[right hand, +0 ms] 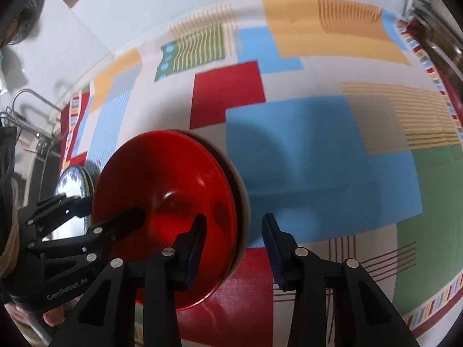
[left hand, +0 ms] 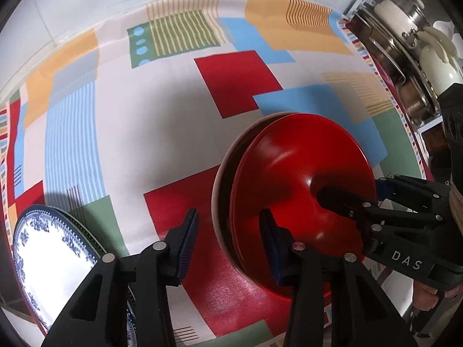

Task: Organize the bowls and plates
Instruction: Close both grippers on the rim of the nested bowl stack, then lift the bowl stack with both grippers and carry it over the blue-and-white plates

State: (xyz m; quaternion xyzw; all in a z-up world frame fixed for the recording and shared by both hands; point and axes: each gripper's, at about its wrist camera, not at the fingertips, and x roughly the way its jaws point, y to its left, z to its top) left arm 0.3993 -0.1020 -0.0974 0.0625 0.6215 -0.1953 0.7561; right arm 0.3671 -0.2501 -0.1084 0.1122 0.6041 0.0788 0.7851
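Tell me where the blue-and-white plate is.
The blue-and-white plate lies at the tablecloth's lower-left edge in the left wrist view, left of the red bowl; in the right wrist view it peeks out behind that bowl's left side.

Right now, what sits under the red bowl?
Under the red bowl only the pale rim of another dish shows, on the patterned tablecloth. Whether more is stacked beneath is covered.

Table under a patterned cloth (left hand: 139,133) of red, blue, orange and green blocks; white wall (right hand: 162,8) behind; metal rack (left hand: 402,66) at right edge.
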